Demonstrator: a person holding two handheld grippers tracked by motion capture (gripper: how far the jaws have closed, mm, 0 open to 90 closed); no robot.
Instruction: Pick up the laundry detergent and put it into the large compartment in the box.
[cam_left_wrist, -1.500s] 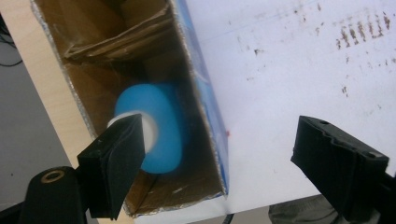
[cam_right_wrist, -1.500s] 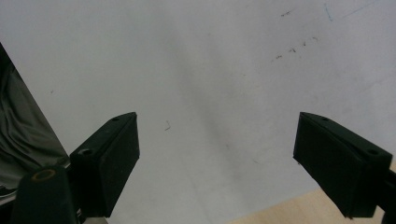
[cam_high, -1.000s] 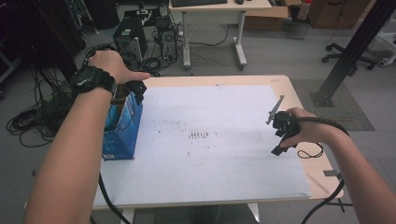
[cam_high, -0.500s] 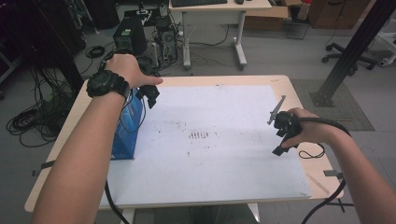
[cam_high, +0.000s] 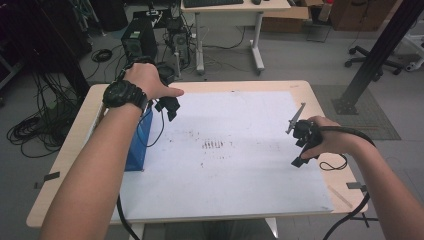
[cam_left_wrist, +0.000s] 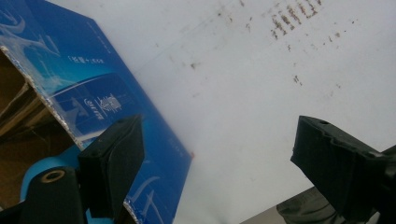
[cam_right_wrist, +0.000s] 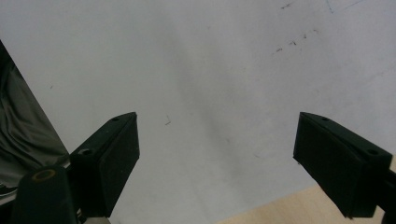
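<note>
A blue cardboard box (cam_high: 136, 146) stands at the left of the white sheet (cam_high: 240, 170), partly hidden under my left forearm. In the left gripper view the box (cam_left_wrist: 100, 100) has an open top with a brown inside. My left gripper (cam_high: 170, 107) hovers just right of the box's far end. Its jaws (cam_left_wrist: 217, 140) stand wide open, with only bare sheet between them. My right gripper (cam_high: 299, 159) is held low over the sheet's right side. It is open too (cam_right_wrist: 217, 128), with nothing between its jaws.
The sheet covers most of a wooden table (cam_high: 70, 155); dark smudges (cam_high: 214, 145) mark its middle. Beyond the far edge stand computer towers (cam_high: 139, 40), cables and a desk (cam_high: 230, 10). A black post (cam_high: 380, 50) rises at the right.
My left hand has moved to the right and a little lower, from over the box to beside its far right corner. The right hand has stayed put.
</note>
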